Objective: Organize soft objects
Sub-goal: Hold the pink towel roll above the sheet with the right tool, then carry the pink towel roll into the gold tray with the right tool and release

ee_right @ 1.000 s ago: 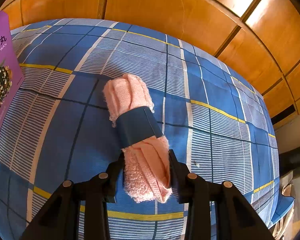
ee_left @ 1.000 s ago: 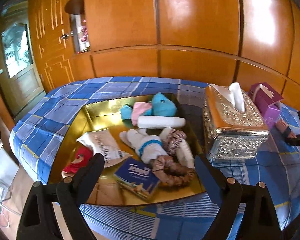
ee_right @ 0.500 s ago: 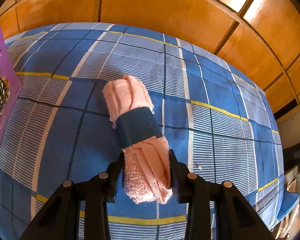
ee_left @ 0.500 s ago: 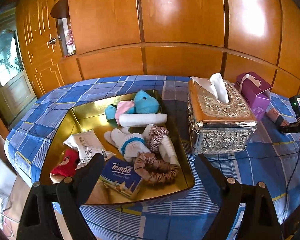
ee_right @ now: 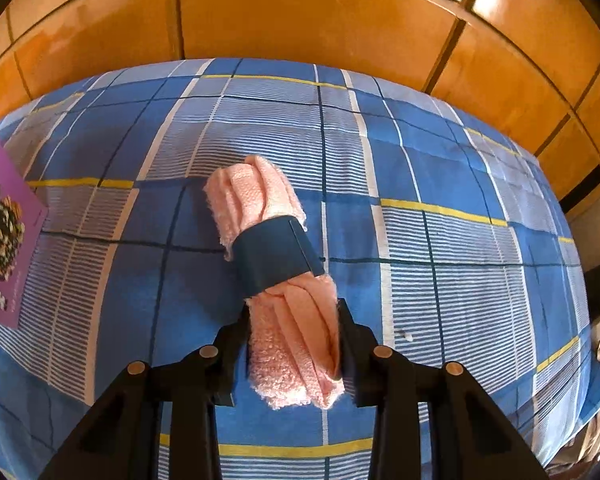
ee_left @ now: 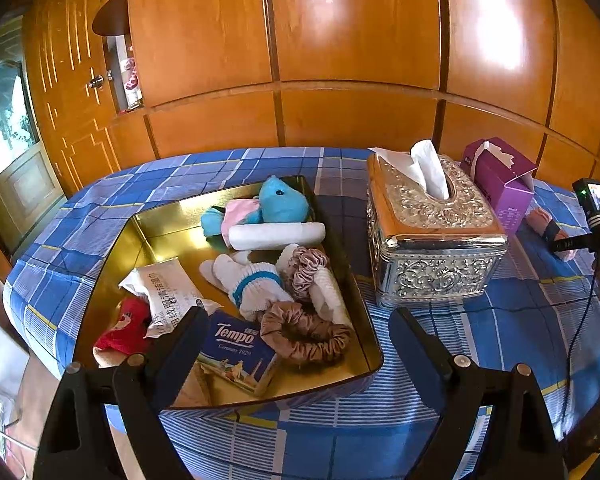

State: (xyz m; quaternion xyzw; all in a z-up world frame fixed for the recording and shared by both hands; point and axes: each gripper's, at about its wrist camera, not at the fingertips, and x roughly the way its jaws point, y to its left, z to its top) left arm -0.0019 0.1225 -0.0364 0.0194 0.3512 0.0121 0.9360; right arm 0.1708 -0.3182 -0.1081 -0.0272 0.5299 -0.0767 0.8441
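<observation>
On the blue checked bedcover: the scene is laying out like this.

Right gripper (ee_right: 292, 332): it is squeezing the near end of the pink rolled towel (ee_right: 276, 264), with both fingers pressing its sides.

Pink rolled towel: it is lying on the bedcover (ee_right: 440, 184), bound by a dark blue band around its middle, just beside the purple box (ee_right: 4, 236). From the left wrist view it is showing far to the right (ee_left: 546, 226), behind the silver tissue box (ee_left: 432, 232), well apart from the tray.

Left gripper (ee_left: 298, 332): it is hanging wide apart and holding nothing, above the near edge of the gold tray (ee_left: 168, 232).

Gold tray: it is already carrying soft things, among them a blue plush toy (ee_left: 278, 202), a white roll (ee_left: 276, 236), a brown scrunchie (ee_left: 304, 334) and a Tempo tissue pack (ee_left: 236, 350).

Step in hand: I am judging that the towel is being grasped; I cannot tell if it is lifting off the cover.

Next move: it is probably asking for a lift, a carry over or around the tissue box, and a release in a free corner of the tray. The roll is soft, so a firm grip near the band is seeming safer.
</observation>
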